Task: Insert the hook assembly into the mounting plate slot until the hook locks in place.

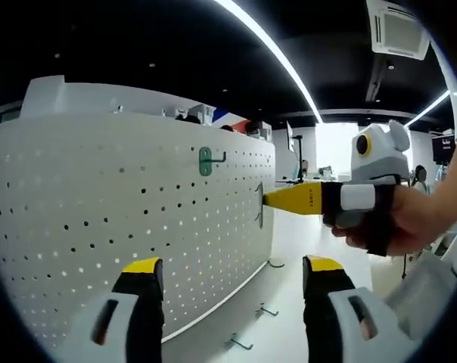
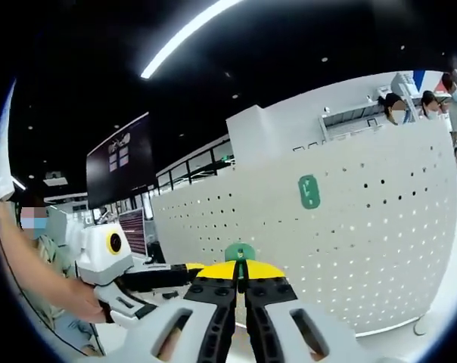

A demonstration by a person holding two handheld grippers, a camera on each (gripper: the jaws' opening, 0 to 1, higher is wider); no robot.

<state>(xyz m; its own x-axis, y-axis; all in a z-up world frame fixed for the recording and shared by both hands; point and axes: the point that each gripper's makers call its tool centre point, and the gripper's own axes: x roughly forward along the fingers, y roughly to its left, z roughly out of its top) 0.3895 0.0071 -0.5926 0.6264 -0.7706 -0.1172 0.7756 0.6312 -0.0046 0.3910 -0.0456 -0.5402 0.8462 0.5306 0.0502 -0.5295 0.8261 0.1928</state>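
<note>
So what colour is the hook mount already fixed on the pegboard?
Green hook mount, on the white perforated pegboard; clearest in the left gripper view.

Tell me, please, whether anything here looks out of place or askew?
Loose metal hooks lie scattered on the table beside the pegboard base. Otherwise nothing odd: one green hook sits straight on the board, and the right gripper presses another against it.

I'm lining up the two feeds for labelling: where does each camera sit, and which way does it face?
Left gripper view: rides the open left gripper, facing the pegboard obliquely; the right gripper and the hand holding it show.
Right gripper view: rides the right gripper, shut on a green hook, facing the pegboard; the left gripper shows.
Shared: pegboard, mounted green hook.
</note>
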